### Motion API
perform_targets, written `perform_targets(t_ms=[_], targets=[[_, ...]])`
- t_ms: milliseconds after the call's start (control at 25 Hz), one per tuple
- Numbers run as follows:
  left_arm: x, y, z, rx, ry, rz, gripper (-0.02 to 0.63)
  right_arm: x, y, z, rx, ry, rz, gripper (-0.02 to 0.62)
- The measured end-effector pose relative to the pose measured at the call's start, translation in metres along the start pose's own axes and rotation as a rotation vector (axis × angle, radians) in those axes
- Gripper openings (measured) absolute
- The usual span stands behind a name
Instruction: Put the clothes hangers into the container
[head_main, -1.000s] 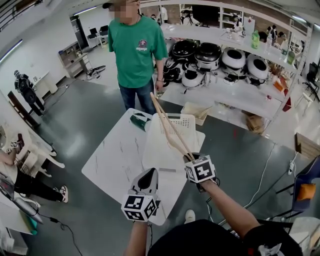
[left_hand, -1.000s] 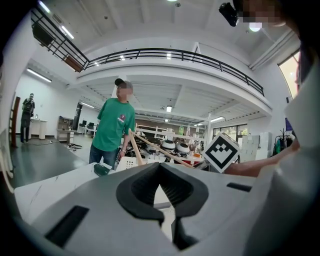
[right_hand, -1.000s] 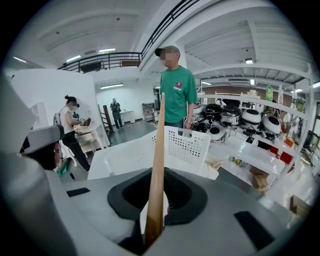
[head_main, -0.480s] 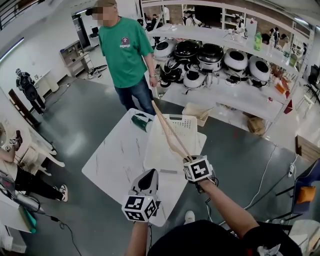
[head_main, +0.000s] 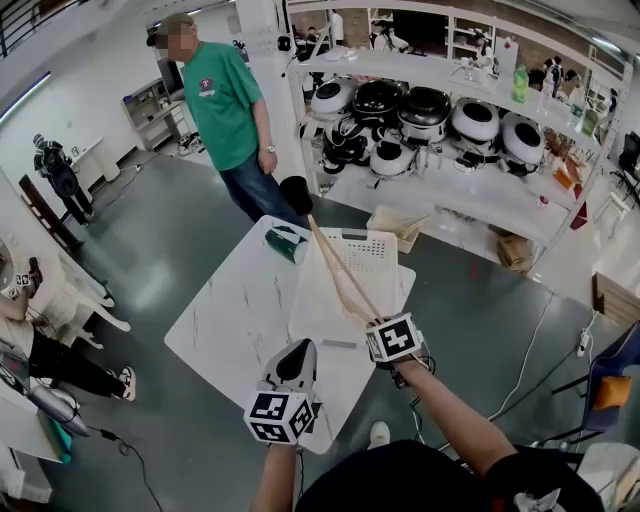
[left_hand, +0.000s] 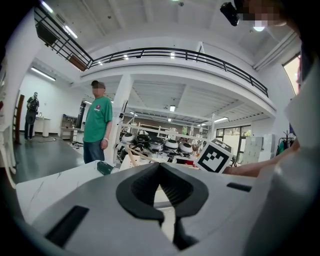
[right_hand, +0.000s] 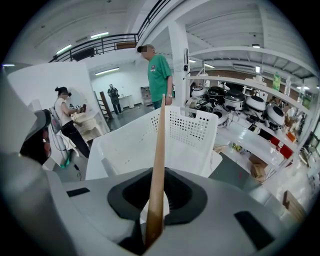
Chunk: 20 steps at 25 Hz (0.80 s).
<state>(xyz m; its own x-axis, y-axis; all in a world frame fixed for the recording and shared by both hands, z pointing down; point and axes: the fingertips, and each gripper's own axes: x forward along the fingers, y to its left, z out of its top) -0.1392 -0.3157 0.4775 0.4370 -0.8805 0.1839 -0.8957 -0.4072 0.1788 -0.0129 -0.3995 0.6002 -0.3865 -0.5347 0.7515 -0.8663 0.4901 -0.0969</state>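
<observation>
My right gripper (head_main: 385, 328) is shut on a wooden clothes hanger (head_main: 340, 268), which slants up and away over the white perforated container (head_main: 372, 250) on the white table (head_main: 225, 310). In the right gripper view the hanger (right_hand: 159, 160) rises straight out of the jaws, with the container (right_hand: 197, 131) just behind it. My left gripper (head_main: 298, 352) hovers over the table's near edge, left of the right one. It is shut and holds nothing (left_hand: 167, 220).
A dark green object (head_main: 283, 243) lies on the table's far corner beside the container. A person in a green shirt (head_main: 222, 105) stands beyond the table at the left. Shelves of round cookers (head_main: 420, 115) and a cardboard box (head_main: 392, 222) stand behind. People sit at the left.
The hanger's far tip has dropped lower toward the container, and my right gripper has shifted slightly. The person in green has walked away to the left. The left gripper has stayed put.
</observation>
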Motion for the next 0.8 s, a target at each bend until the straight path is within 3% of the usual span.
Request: perform_targets(t_ms=[200,400,800], targets=[[0.000,0.002,-0.002,-0.003,0.004,0.005,0.005,0.005,0.013,-0.001,0.014,0.018,0.052,0.064],[0.000,0.003,-0.003,-0.007,0.002,0.009,0.005,0.004,-0.002,0.001,-0.024,0.010,-0.032,0.066],[0.004,0.002,-0.003,-0.011,0.009,0.004,0.005,0.002,0.002,0.009,-0.006,-0.032,0.007,0.066]])
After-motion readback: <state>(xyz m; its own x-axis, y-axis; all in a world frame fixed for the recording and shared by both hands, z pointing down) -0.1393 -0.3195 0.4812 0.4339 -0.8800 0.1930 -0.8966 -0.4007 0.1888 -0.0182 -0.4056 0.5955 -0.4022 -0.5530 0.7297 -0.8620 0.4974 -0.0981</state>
